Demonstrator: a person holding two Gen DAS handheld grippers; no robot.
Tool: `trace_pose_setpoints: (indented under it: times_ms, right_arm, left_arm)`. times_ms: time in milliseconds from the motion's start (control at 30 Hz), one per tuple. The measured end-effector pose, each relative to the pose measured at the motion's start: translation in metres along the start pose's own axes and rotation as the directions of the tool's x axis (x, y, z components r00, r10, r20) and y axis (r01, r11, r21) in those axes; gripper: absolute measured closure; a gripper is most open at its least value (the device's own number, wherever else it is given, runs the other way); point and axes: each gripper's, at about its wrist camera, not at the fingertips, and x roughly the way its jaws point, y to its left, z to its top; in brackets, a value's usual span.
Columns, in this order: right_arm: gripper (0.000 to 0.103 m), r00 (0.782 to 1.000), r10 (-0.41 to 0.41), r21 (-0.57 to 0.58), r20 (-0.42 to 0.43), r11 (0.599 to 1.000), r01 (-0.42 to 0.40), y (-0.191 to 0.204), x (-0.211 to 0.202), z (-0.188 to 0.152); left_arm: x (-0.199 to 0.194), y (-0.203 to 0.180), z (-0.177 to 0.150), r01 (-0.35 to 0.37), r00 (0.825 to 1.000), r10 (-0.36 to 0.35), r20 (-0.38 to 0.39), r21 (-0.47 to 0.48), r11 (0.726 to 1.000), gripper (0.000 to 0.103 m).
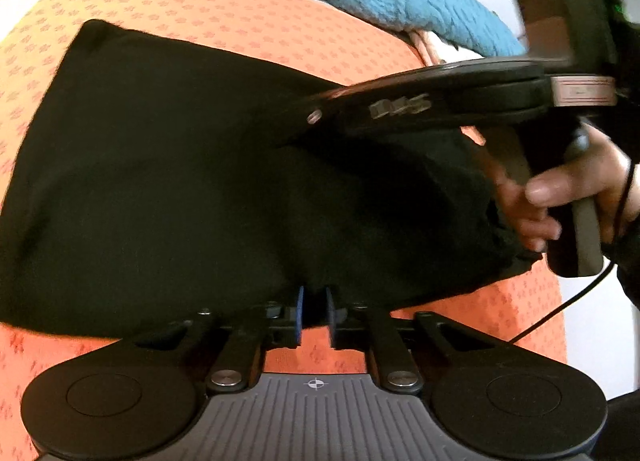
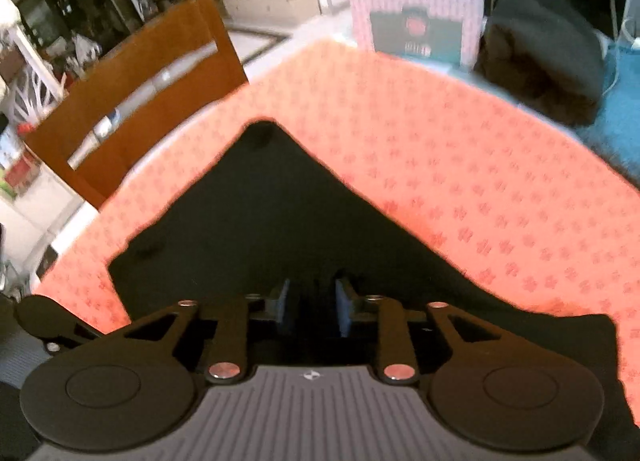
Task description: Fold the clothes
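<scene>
A black garment (image 1: 180, 181) lies spread on the orange flower-print tablecloth (image 1: 240, 9). My left gripper (image 1: 314, 311) sits at its near edge, blue pads (image 1: 299, 313) close together with the black hem pinched between them. In the right wrist view the garment (image 2: 272, 213) runs to a point far ahead, and my right gripper (image 2: 315, 307) is shut on bunched black cloth. The right tool's black housing (image 1: 420, 101) reaches in from the right over the garment, held by a hand (image 1: 560, 189); its fingertips are hidden in the raised cloth.
A teal knit textile (image 1: 420, 1) and a dark pile of clothing (image 2: 548, 61) lie at the table's far side. A patterned box (image 2: 416, 9) stands behind the table. A wooden chair back (image 2: 132, 89) stands off the left edge. A thin cable (image 1: 560, 309) hangs at right.
</scene>
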Motion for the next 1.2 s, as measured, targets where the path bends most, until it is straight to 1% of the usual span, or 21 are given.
trace_pose_setpoints:
  times_ms: [67,100,133,167,267,333,400,433,533,567,600,700,767,800,1000,1200]
  right_arm:
    - [0.064,0.999,0.001,0.014,0.034,1.0,-0.002,0.002,-0.017,-0.001]
    - [0.058,0.999,-0.004,0.018,0.047,1.0,0.003,0.003,-0.026,-0.003]
    - [0.055,0.998,-0.011,0.021,0.058,1.0,0.01,0.004,-0.033,-0.006]
    - [0.054,0.997,-0.02,0.027,0.068,0.999,0.019,0.004,-0.04,-0.009]
    - [0.054,0.997,-0.041,0.054,0.07,0.998,0.038,0.003,-0.056,-0.024]
    - [0.054,0.997,-0.055,0.077,0.062,0.996,0.05,0.001,-0.064,-0.038]
    - [0.054,0.997,-0.064,0.103,0.051,0.993,0.059,-0.003,-0.069,-0.052]
    - [0.054,0.997,-0.068,0.116,0.044,0.991,0.062,-0.004,-0.071,-0.06]
    - [0.054,0.996,-0.085,0.151,0.018,0.985,0.081,-0.009,-0.072,-0.078]
    - [0.054,0.996,-0.092,0.162,0.007,0.983,0.09,-0.011,-0.07,-0.083]
    - [0.054,0.995,-0.1,0.17,-0.002,0.981,0.099,-0.012,-0.067,-0.086]
    - [0.054,0.994,-0.108,0.176,-0.026,0.978,0.111,-0.014,-0.054,-0.097]
    - [0.051,0.993,-0.114,0.169,-0.038,0.978,0.119,-0.015,-0.045,-0.103]
    - [0.05,0.993,-0.114,0.17,-0.035,0.978,0.118,-0.014,-0.048,-0.103]
    - [0.05,0.994,-0.111,0.18,-0.016,0.977,0.112,-0.012,-0.062,-0.102]
    - [0.05,0.993,-0.117,0.224,0.008,0.968,0.112,-0.016,-0.077,-0.108]
  left_arm:
    - [-0.01,0.01,-0.002,-0.023,1.0,0.023,0.018,-0.031,0.999,0.077]
    - [-0.015,0.015,-0.002,-0.035,0.999,0.036,0.027,-0.047,0.998,0.075]
    - [-0.02,0.02,-0.003,-0.046,0.998,0.049,0.037,-0.064,0.997,0.075]
    - [-0.026,0.025,-0.004,-0.058,0.997,0.062,0.045,-0.08,0.995,0.075]
    - [-0.041,0.04,-0.006,-0.092,0.992,0.102,0.07,-0.13,0.987,0.068]
    - [-0.052,0.05,-0.008,-0.114,0.988,0.129,0.086,-0.164,0.98,0.062]
    - [-0.062,0.06,-0.009,-0.135,0.983,0.157,0.1,-0.198,0.971,0.06]
    - [-0.067,0.065,-0.01,-0.145,0.979,0.17,0.107,-0.214,0.966,0.057]
    - [-0.083,0.081,-0.012,-0.173,0.969,0.212,0.127,-0.265,0.948,0.05]
    - [-0.086,0.085,-0.013,-0.181,0.965,0.226,0.132,-0.285,0.941,0.05]
    - [-0.088,0.088,-0.015,-0.189,0.962,0.238,0.134,-0.305,0.933,0.05]
    - [-0.093,0.098,-0.019,-0.211,0.951,0.277,0.139,-0.365,0.907,0.044]
    - [-0.094,0.103,-0.021,-0.214,0.948,0.287,0.136,-0.395,0.894,0.044]
    - [-0.094,0.105,-0.022,-0.214,0.947,0.291,0.134,-0.409,0.887,0.044]
    - [-0.096,0.11,-0.026,-0.214,0.942,0.306,0.137,-0.458,0.863,0.038]
    - [-0.093,0.117,-0.028,-0.202,0.941,0.31,0.133,-0.514,0.834,0.037]
